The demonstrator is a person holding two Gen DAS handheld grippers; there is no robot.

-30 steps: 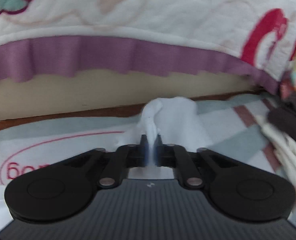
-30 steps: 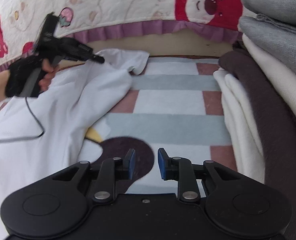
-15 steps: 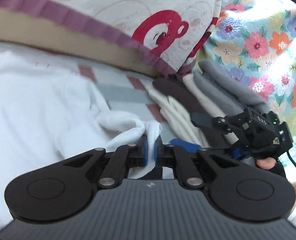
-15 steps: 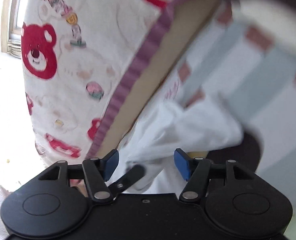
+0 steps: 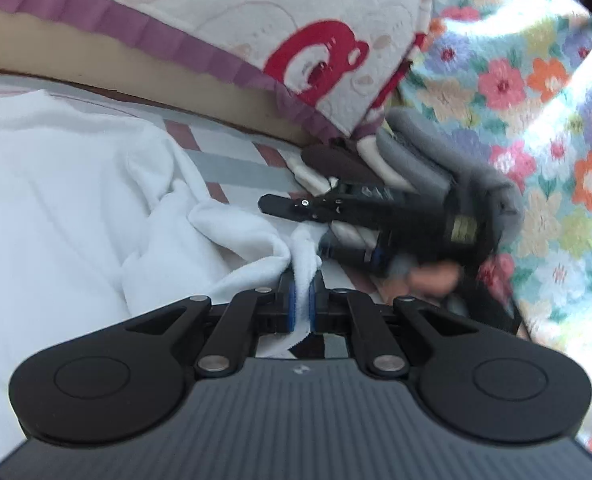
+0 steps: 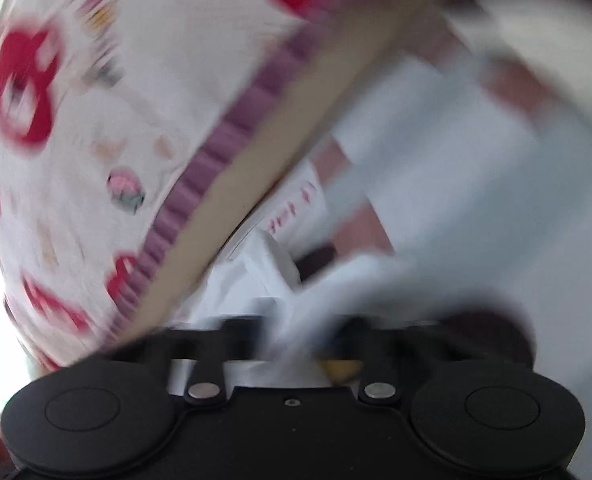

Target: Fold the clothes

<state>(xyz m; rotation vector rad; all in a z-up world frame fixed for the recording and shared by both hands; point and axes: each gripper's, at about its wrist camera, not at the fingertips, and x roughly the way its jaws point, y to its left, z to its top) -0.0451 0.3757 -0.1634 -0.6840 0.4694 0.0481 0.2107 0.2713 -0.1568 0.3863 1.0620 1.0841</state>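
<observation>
A white garment (image 5: 76, 208) lies spread on a striped mat (image 5: 232, 168). My left gripper (image 5: 300, 300) is shut on a bunched edge of it. My right gripper (image 5: 296, 220) shows in the left wrist view just beyond that edge, its fingers (image 5: 280, 203) around a fold of the same white cloth. The right wrist view is badly blurred: white cloth (image 6: 296, 320) crosses between the jaws of the right gripper (image 6: 296, 344), and I cannot tell how far they are closed.
A bed edge with a bear-print quilt (image 5: 256, 28) and purple frill runs along the back. A stack of folded grey, brown and cream clothes (image 5: 395, 160) lies at the right against a floral blanket (image 5: 535, 100).
My right gripper has moved in onto the white cloth beside my left gripper. My left gripper swung right a second ago and still holds the garment edge.
</observation>
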